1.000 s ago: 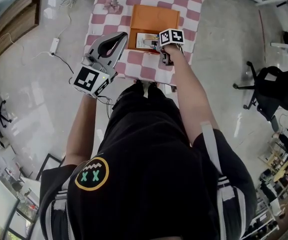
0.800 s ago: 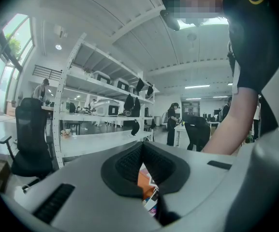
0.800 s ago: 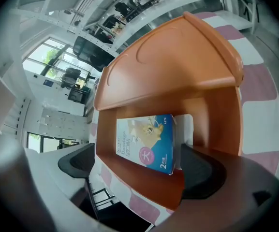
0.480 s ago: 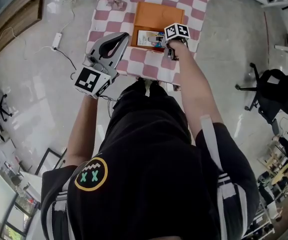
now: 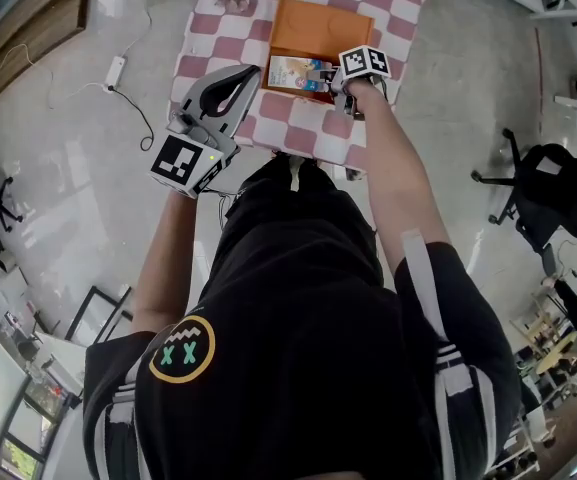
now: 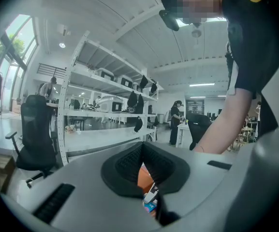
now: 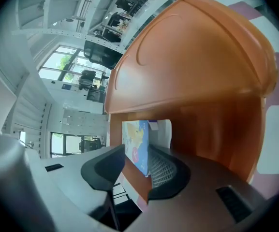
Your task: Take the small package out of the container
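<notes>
Print in blue and cream marks the small package (image 5: 301, 72), which sits inside the orange container (image 5: 313, 23) at its near end, on the checkered cloth (image 5: 218, 23). A second ago it looked mostly pale from above. Now more of its coloured face shows in the head view, and it sits closer to the container's near wall.

The right gripper (image 5: 333, 80) reaches in from the package's right side. Its jaws were spread wide a second ago and have narrowed sharply since; they are closing now. In the right gripper view the small package (image 7: 137, 146) stands between the jaws of the right gripper (image 7: 137, 167), with a ribbed pad (image 7: 162, 170) against one face and the other pad meeting the opposite face, so it looks clamped. The container (image 7: 202, 81) rises behind it, and a strip of its orange wall shows below the package.

The left gripper (image 5: 249, 72) hovers at the cloth's near left, about where it was before. In the left gripper view the jaws of the left gripper (image 6: 142, 148) are clenched tip to tip with nothing in them.
</notes>
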Tool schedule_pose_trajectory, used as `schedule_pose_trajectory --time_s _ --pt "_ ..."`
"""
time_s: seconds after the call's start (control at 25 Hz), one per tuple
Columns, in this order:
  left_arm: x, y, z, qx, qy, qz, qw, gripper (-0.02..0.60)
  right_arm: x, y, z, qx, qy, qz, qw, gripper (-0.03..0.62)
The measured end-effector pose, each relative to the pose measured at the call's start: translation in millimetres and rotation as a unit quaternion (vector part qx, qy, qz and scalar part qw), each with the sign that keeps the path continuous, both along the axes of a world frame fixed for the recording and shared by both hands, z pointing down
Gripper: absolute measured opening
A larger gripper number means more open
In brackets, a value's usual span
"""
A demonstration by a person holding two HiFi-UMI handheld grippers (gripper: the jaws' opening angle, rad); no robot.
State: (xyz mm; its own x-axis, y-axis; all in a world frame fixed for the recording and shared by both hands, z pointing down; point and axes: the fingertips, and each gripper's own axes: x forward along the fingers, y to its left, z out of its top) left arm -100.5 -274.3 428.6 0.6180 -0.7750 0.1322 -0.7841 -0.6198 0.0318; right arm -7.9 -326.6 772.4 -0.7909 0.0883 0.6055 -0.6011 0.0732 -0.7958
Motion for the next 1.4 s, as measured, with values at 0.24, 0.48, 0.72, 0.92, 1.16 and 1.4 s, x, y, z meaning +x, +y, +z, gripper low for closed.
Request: schedule_pose_trajectory --time_s 0.24,0.48,0.72,0.92,1.16,1.4 --pt "2.8 0.0 4.1 -0.006 0.0 -0.008 0.9999 0.017 3.0 -0.7 2.0 0.004 -0.009 -0.004 1.0 0.063" --pt "9.6 -3.8 2.2 -0.015 -0.002 -0.014 0.9998 0.017 0.7 1.1 -1.1 0.002 -0.025 -0.009 1.0 0.026" --pt "14.6 -7.5 1.6 -0.005 -0.004 -0.008 0.9999 0.017 -5.5 1.8 -19.3 0.05 -0.044 -0.03 0.997 0.021" --pt "23.2 -12.4 -5.0 0.003 -0.003 0.008 1.0 0.017 0.9 -0.1 -48.3 0.118 -0.042 -0.04 0.991 0.021" --pt "31.0 -20.4 -12.5 0.014 0.0 0.02 0.9997 0.017 10.4 -7.9 -93.8 0.195 -0.045 -0.055 0.978 0.021" --pt "34.3 -28.6 -18.3 0.022 -0.003 0.035 0.9991 0.017 23.2 -23.2 -163.3 0.313 -0.035 -0.059 0.947 0.021"
